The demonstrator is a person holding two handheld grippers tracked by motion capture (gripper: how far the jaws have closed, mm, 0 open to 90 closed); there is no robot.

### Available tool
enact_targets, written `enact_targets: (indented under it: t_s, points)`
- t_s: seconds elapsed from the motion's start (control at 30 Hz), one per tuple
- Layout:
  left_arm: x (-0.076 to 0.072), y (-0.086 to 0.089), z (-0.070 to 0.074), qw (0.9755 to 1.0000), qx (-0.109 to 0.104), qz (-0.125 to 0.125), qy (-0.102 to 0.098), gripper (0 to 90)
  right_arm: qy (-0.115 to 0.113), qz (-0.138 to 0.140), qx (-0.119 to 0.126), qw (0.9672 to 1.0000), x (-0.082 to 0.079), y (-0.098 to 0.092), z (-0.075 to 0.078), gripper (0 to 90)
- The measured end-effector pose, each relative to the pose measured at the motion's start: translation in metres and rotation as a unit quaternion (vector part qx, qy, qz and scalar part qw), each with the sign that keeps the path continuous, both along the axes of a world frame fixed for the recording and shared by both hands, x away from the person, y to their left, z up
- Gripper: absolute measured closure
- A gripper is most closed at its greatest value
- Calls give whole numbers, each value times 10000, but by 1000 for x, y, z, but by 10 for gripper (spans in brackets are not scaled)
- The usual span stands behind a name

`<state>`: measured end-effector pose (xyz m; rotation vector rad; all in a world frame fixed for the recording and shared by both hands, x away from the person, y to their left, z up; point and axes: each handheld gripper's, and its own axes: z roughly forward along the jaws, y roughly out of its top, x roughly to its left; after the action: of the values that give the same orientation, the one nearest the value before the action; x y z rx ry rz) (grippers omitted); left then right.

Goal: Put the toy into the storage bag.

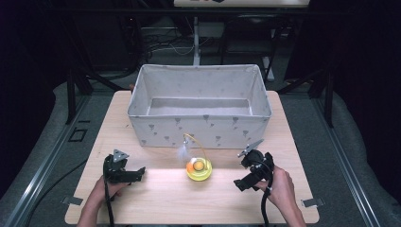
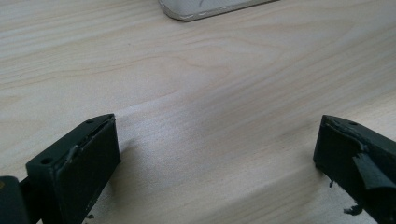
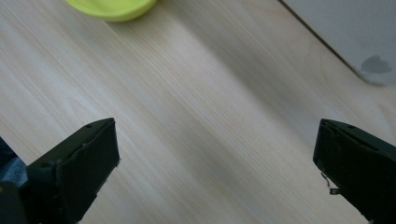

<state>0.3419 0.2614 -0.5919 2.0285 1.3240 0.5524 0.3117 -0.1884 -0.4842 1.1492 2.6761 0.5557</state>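
Note:
A yellow round toy (image 1: 198, 169) with an orange ball in it and a thin wire carrying a white feather stands on the wooden table (image 1: 156, 198), in front of a grey fabric box (image 1: 198, 127). My left gripper (image 1: 124, 171) rests on the table to the toy's left, open, with bare wood between its jaws (image 2: 215, 154). My right gripper (image 1: 249, 172) sits to the toy's right, open and holding nothing (image 3: 215, 154). The toy's yellow rim (image 3: 112, 8) lies at the top left of the right gripper view, and the box's corner (image 3: 355, 42) at its top right.
The fabric box is open-topped and spans the table's far half; its bottom edge (image 2: 210, 9) crosses the top of the left gripper view. Metal clips (image 1: 312, 202) sit at the table's near corners. Dark floor, frames and cables surround the table.

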Motion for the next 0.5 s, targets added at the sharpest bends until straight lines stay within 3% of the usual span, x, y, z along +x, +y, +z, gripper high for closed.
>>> enact_targets:
  t_s: [0.5]
  points:
    - [0,0,0,10000,-2,-18,2,2,-102,600,-158,9980,15,46,35,0]
